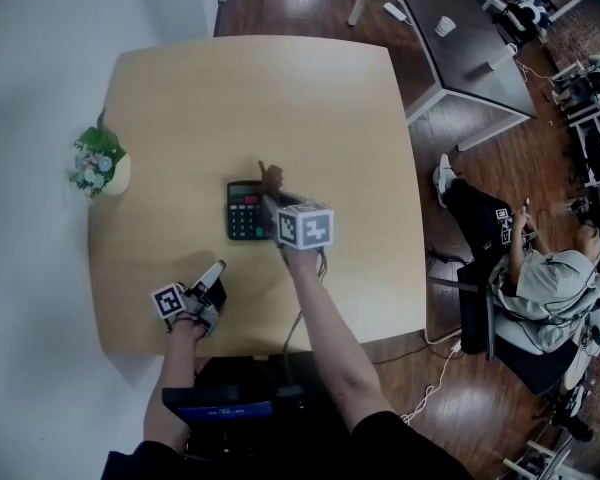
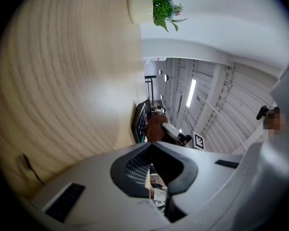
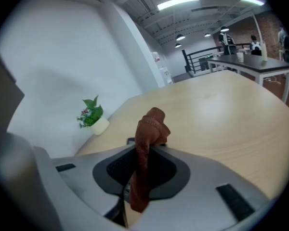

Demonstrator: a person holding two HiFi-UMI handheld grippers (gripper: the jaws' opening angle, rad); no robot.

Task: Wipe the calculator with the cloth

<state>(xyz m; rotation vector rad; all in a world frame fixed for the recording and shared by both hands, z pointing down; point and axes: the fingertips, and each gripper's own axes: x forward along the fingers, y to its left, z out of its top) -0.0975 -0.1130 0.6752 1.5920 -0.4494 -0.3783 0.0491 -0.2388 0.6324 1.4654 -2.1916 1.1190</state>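
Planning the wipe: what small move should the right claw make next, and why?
Probably press down and sweep the cloth leftward across the calculator: the right claw is shut on the cloth, which sits at the calculator's right edge, with the keys beside it uncovered.

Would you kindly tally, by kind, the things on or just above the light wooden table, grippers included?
calculator: 1
brown cloth: 1
potted plant: 1
grippers: 2 (left gripper, right gripper)
Total: 5
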